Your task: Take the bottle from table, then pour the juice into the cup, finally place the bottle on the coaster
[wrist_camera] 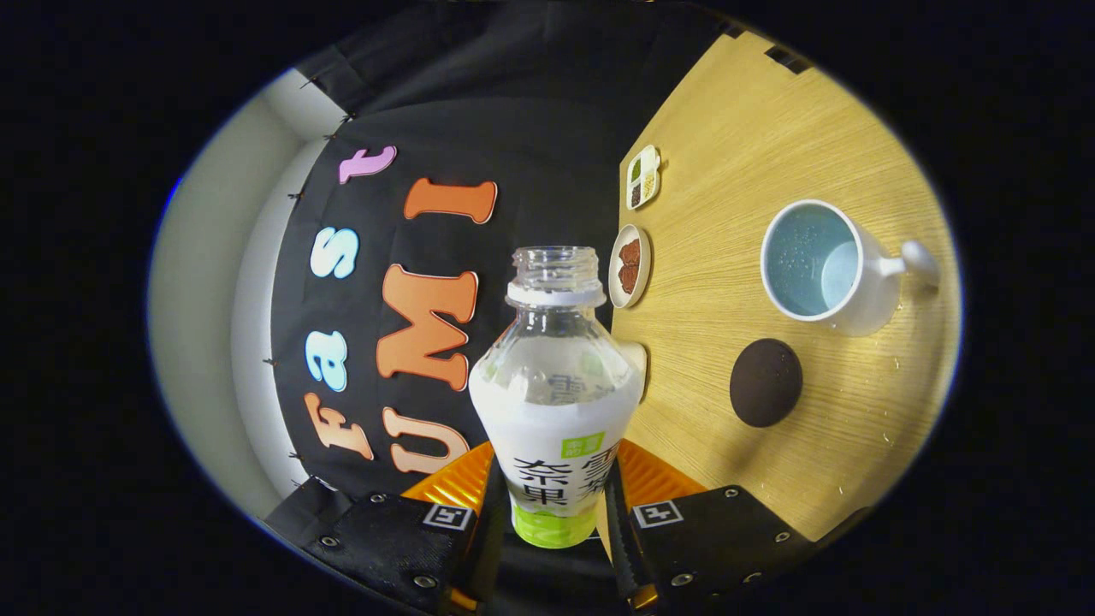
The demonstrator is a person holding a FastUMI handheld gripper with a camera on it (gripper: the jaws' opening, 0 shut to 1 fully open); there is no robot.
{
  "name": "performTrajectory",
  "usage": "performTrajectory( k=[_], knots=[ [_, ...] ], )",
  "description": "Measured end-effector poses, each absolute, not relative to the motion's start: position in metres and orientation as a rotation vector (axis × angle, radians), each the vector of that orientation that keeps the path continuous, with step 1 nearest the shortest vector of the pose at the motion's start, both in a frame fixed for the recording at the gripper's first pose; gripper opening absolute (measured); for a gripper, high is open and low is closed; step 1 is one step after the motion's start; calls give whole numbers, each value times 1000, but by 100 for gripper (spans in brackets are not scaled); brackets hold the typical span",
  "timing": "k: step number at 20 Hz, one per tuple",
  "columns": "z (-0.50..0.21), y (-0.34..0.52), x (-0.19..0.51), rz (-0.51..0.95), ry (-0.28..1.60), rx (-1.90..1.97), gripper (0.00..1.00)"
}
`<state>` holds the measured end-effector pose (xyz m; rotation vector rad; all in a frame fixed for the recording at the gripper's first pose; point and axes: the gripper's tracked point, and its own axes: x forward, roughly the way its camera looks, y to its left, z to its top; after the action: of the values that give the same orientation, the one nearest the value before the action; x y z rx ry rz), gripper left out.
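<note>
So I had the claw point(554, 505) clamped on the bottle point(554, 411), both fingers pressed vs. its lower labelled body at bottom centre of the frame, one each side. Bottle ran along the fingers, long axis pointing away from the claw, open uncapped mouth at frame centre. View was rolled hard: the desk point(727, 154) stood up the right half of the frame like a wall w/ the booth cloth on the left, so I judged the bottle was tipped over well off upright, off the desk, mid-pour or near it. Upper part of the bottle looked clear; couldn't tell how much juice was left.

Key relation: the cup point(825, 269) sat right of the mouth, centre-right of frame, well apart from the neck, its opening facing the camera, handle on its right side. Inside looked pale w/ some liquid or wet sheen, couldn't say how full. Mouth wasn't over the rim in this view.

Coaster point(766, 382), dark round disc, lay just below-left of the cup in frame, between cup and bottle, nearer the claw than the cup was. Bare desk betw. bottle and coaster; nothing blocked that line.

Other stuff: small round dish point(630, 266) w/ brown bits right beside the bottle neck, and a divided snack tray point(643, 176) above it, upper centre-right. Dish was the closest thing to the neck, so I judged it the one to knock on a swing across.
</note>
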<state>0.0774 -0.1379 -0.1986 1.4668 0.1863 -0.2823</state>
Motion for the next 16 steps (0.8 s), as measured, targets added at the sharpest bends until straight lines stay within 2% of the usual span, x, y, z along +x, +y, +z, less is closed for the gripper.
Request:
performTrajectory(
  k=[16],
  knots=[
    [-204,-129,81,-295,197,1655,53]
  ],
)
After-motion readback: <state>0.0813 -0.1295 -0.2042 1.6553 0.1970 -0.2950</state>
